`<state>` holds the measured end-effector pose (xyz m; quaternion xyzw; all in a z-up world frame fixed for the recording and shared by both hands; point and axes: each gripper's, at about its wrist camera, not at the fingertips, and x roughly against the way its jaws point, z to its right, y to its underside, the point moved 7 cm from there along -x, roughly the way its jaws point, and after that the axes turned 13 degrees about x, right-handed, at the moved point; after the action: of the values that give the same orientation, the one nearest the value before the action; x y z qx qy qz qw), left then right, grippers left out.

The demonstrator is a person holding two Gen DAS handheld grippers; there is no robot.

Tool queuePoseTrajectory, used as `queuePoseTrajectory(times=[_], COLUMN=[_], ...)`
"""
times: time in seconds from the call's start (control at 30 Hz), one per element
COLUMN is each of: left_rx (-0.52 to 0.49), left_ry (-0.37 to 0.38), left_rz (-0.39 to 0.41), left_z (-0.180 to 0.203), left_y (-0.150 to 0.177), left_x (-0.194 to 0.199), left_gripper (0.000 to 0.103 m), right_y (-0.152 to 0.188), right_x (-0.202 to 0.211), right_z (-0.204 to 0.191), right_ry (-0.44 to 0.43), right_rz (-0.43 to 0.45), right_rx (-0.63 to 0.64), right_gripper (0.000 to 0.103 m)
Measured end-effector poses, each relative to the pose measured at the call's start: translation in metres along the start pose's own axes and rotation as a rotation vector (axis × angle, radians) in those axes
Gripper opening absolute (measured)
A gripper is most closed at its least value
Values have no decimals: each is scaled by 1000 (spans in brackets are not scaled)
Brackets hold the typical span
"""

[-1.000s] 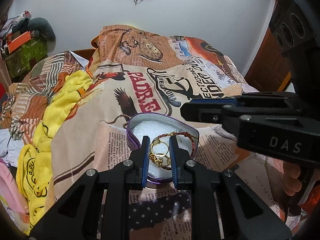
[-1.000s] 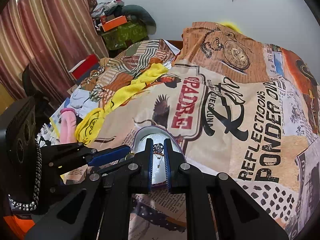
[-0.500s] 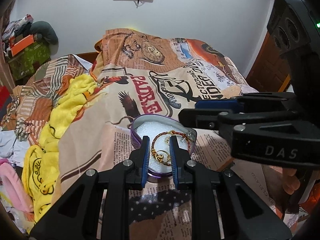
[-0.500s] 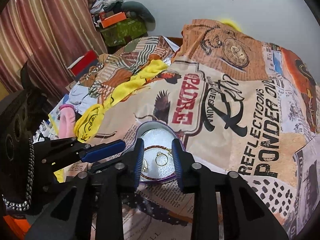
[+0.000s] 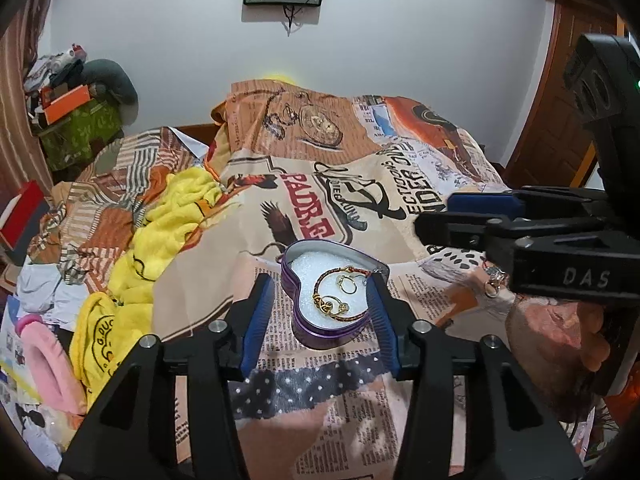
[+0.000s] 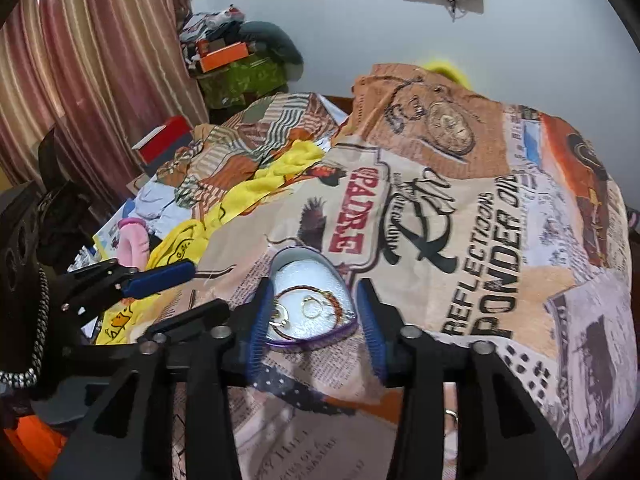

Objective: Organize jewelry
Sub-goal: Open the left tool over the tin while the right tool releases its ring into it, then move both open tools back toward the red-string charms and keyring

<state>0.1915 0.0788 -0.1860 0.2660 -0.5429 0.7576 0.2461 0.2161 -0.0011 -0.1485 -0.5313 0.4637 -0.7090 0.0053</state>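
— How far along is the tidying?

— The heart-shaped purple tin (image 5: 320, 322) sits on the bed's printed blanket (image 5: 400, 184), holding a red-and-gold bracelet (image 5: 340, 294), a gold ring (image 5: 347, 283) and a gold charm piece (image 5: 330, 304).

— And the grippers?

— The left gripper (image 5: 322, 320) and right gripper (image 6: 316, 326) both stand spread wide and empty, framing the tin. Judging by that, most pieces look stowed; no lid is visible, so closing may remain.

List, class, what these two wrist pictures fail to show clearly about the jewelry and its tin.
- Heart-shaped tin: its right rim sits behind a finger of the left gripper, left wrist view.
- Gold rings and bracelet: too small and blurred to count links or stones, right wrist view.
- Small jewelry piece: half hidden beneath the right gripper's body, left wrist view.
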Motion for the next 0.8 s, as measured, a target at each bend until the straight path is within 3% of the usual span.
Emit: queuePoseTrajectory(times=[0.13, 0.47, 0.8], left_rx=[2, -26, -37], left_ry=[6, 54, 143], left_rz=[16, 32, -78], left_z=[7, 46, 95], left_y=[-1, -5, 9], left_x=[11, 23, -10], left_gripper=[55, 57, 58], right_y=[4, 27, 70], right_x=[19, 75, 93], right_z=[12, 53, 93], right_ry=[26, 128, 182], right_rz=[20, 64, 34], right_rx=[-21, -68, -144], right_gripper=[46, 46, 46])
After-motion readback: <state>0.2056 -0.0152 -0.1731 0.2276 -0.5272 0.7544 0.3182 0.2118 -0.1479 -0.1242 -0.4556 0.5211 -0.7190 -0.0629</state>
